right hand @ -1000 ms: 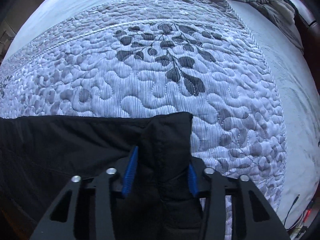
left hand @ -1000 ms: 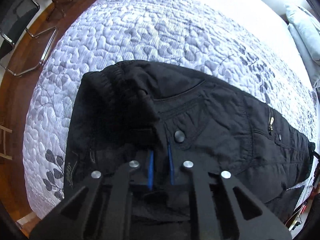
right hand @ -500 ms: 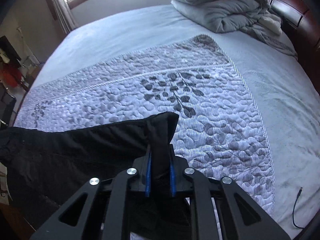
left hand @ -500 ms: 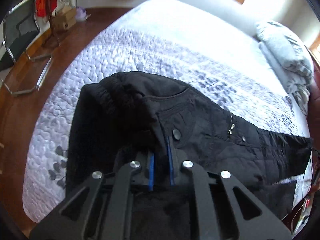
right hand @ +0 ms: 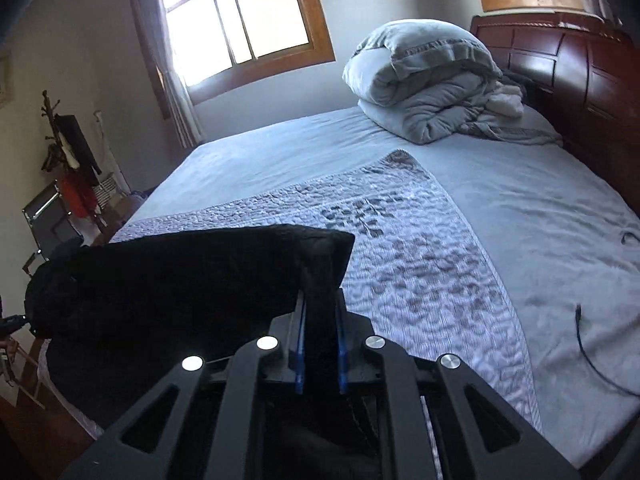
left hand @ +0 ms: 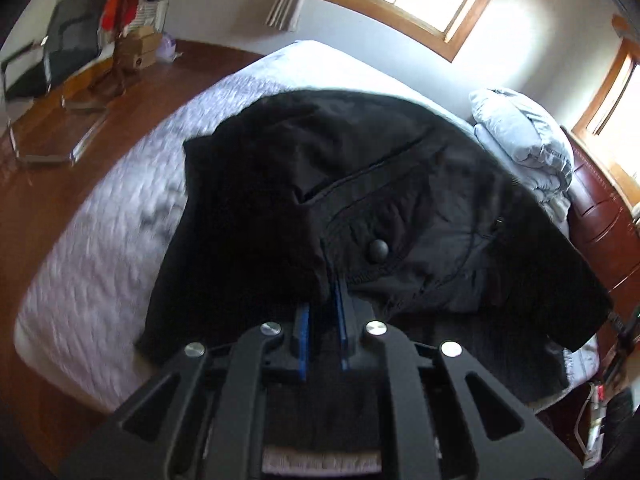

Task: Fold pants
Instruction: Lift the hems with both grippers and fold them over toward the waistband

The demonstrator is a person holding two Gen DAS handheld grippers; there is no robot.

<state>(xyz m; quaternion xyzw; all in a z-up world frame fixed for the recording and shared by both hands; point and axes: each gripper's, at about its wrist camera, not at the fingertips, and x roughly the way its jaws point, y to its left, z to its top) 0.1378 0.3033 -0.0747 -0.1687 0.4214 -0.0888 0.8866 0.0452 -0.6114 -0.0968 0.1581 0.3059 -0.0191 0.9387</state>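
Both pairs of jaws are pressed tight on cloth. The left gripper (left hand: 324,304) pinches a fold of the black padded cotton pants (left hand: 360,208) at the waist end, just beside the round dark snap button (left hand: 378,249); its blue pads (left hand: 339,312) stand almost together with the fabric squeezed between them. The right gripper (right hand: 319,320) clamps a thick bunch of the same pants (right hand: 180,276) at the cuff end, a ridge of black cloth standing up from between its blue pads (right hand: 299,344).

A second ago the right jaws stood well apart around that cuff and the garment lay flat on the pale quilted bedspread with grey leaf print (right hand: 420,264). Now they have closed, and both hands have come up and tipped back, so that the windows (right hand: 240,20) and the rolled grey duvet (right hand: 432,84) near the dark wooden headboard (right hand: 580,72) show where only quilt showed before. The pants hang in the air between the two hands, over the near side of the bed, with the lower layers drooping below.

To my eye that means the grasp is done and the carry has begun: the held edge looks set to be swung across to lay one half over the other. The left view is blurred, so I cannot tell how much cloth touches the bedspread.
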